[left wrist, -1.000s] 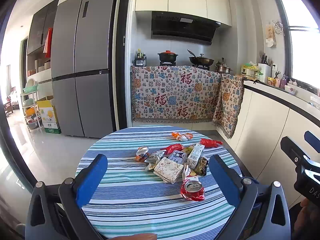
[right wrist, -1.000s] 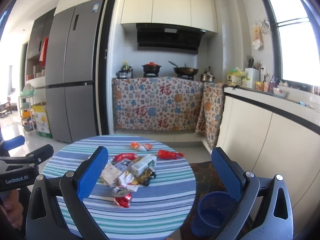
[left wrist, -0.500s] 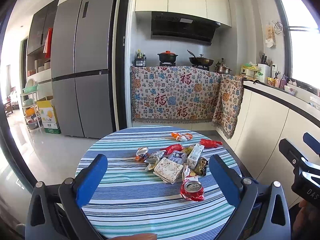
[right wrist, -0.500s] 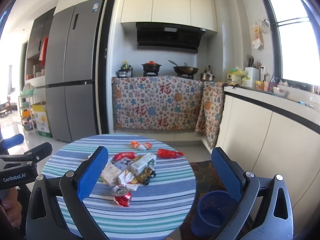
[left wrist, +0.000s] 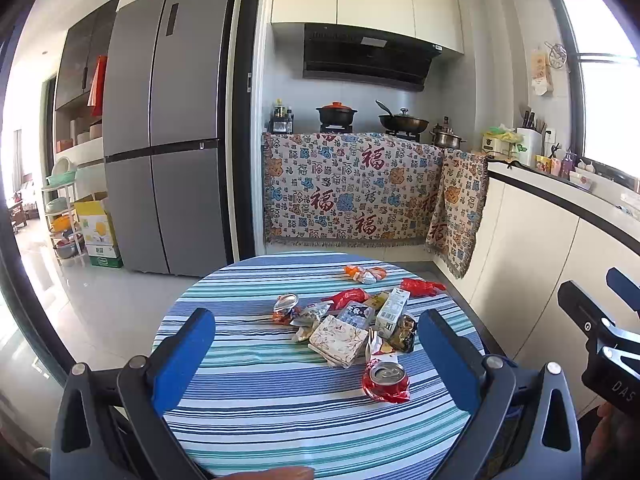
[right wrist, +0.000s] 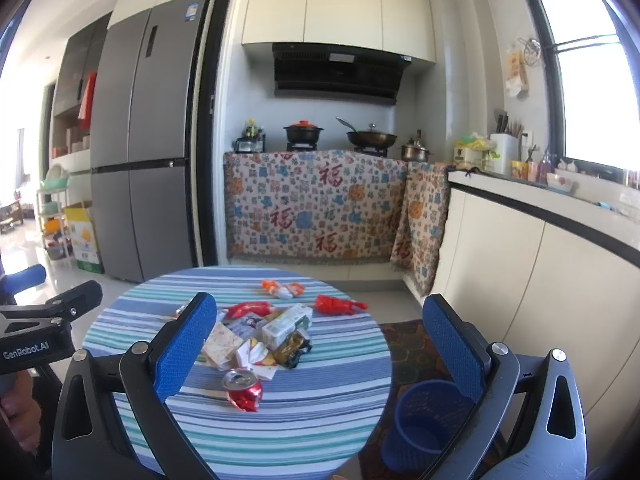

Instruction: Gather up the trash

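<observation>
Over the table (left wrist: 256,412) I'm holding left gripper (left wrist: 316,354) and right gripper (right wrist: 320,344) spread wide, empty; can (left wrist: 386,376) lying near, bin (right wrist: 424,420) sitting right.

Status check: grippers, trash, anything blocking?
Left gripper and right gripper open, empty, above the table. Trash pile untouched; crushed red can nearest. Blue bin on the floor, right of the table. Nothing blocking.

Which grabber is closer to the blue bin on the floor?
Right. The right gripper hangs beside the table with the bin just below its right finger. The left gripper is over the table's other side.
</observation>
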Available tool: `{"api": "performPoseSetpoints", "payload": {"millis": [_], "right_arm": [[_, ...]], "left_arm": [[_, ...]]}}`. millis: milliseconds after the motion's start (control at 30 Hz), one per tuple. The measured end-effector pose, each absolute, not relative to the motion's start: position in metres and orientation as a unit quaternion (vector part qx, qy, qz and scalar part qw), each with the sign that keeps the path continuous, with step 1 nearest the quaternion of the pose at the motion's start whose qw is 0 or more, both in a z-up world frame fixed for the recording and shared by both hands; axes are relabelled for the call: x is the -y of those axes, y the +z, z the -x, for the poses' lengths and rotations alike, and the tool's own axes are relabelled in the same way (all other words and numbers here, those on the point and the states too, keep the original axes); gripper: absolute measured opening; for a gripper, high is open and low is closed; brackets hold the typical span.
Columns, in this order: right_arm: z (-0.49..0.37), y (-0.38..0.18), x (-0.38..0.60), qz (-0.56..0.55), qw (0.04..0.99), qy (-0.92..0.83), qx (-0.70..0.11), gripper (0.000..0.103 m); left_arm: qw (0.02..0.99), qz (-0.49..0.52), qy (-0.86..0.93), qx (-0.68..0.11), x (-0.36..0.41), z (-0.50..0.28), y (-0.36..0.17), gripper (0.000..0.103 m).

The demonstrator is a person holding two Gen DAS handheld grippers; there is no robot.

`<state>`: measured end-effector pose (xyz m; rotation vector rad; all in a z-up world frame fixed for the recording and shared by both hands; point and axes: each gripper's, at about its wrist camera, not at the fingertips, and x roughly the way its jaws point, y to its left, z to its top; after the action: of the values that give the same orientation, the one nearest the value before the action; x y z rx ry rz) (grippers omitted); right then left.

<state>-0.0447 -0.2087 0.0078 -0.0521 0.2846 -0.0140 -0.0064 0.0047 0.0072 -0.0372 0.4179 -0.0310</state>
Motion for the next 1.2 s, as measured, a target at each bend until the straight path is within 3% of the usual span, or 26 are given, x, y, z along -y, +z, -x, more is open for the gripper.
{"api": "performPoseSetpoints", "payload": {"millis": [1200], "right_arm": [[0.0377, 0.0007, 0.2074, 0.031, 0.987, -0.004, -0.160, 0.103]], "left_arm": [[0.978, 0.021, -0.012, -0.207, -0.0090, 0.0053, 0.0076, 0.103]]}}
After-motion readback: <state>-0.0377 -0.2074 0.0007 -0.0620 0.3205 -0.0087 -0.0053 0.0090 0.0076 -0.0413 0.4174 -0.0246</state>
